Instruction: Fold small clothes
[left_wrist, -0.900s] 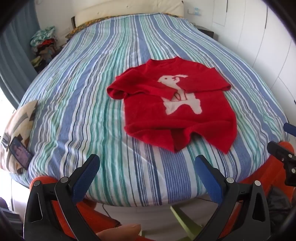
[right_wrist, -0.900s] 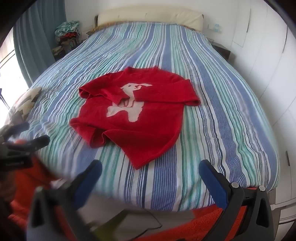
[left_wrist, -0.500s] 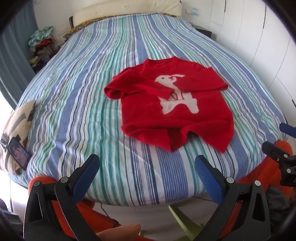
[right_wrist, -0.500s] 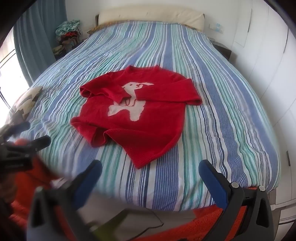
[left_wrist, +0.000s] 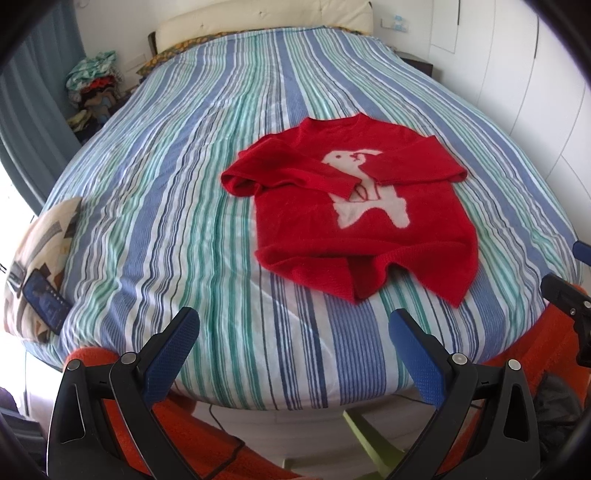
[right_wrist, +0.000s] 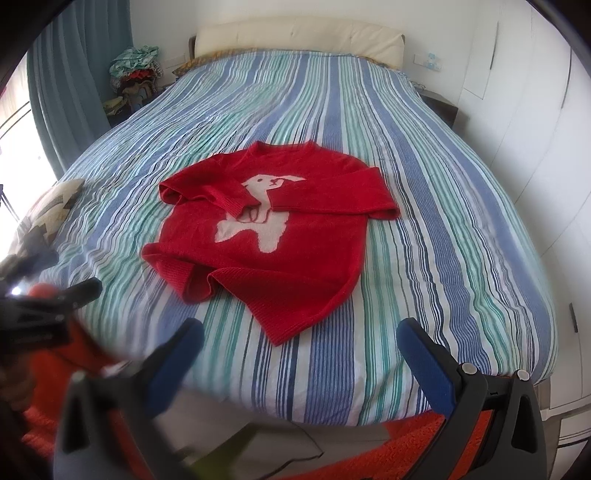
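A small red sweater (left_wrist: 354, 218) with a white animal on its chest lies face up on the striped bed, both sleeves folded in across the chest; it also shows in the right wrist view (right_wrist: 273, 236). Its bottom hem is rumpled and partly turned under. My left gripper (left_wrist: 291, 328) is open and empty, over the foot edge of the bed, short of the sweater. My right gripper (right_wrist: 301, 338) is open and empty, just short of the sweater's near hem corner.
The bed (left_wrist: 221, 229) has a blue, green and white striped cover. A patterned cushion (left_wrist: 44, 251) with a phone (left_wrist: 46, 304) on it sits at the left edge. A pile of clothes (left_wrist: 94, 92) is far left. White wardrobes (right_wrist: 535, 129) line the right.
Both views have shifted slightly: the sweater now sits a little higher and farther in the left view. The grippers stay open. The sweater itself has not moved.
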